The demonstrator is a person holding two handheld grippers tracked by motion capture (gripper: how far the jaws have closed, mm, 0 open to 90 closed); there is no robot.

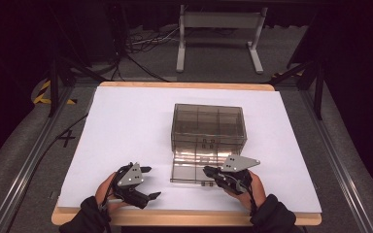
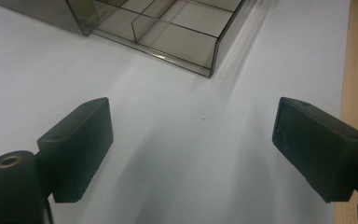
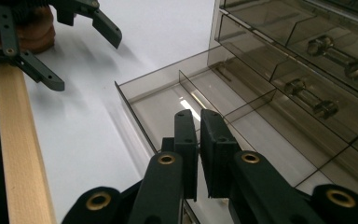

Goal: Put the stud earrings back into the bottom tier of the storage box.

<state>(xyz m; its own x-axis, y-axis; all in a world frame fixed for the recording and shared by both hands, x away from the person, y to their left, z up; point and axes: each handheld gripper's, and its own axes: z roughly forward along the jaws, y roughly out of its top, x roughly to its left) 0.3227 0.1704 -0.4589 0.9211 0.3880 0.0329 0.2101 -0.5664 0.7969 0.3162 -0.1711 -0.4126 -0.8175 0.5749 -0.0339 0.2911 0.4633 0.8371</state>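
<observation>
Right tongs (image 3: 198, 154) nearly closed at the pulled-out drawer's (image 1: 188, 171) front edge, lower centre. Left tongs (image 2: 193, 140) gape, empty, over the white surface (image 2: 168, 140). The smoky plastic organiser (image 1: 209, 127) looks light, stiff, slippery; take the drawer's front wall.

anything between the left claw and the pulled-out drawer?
Nothing. In the left gripper view, bare white table cover runs from the open left claw to the smoky drawer. The high view shows the same gap.
</observation>
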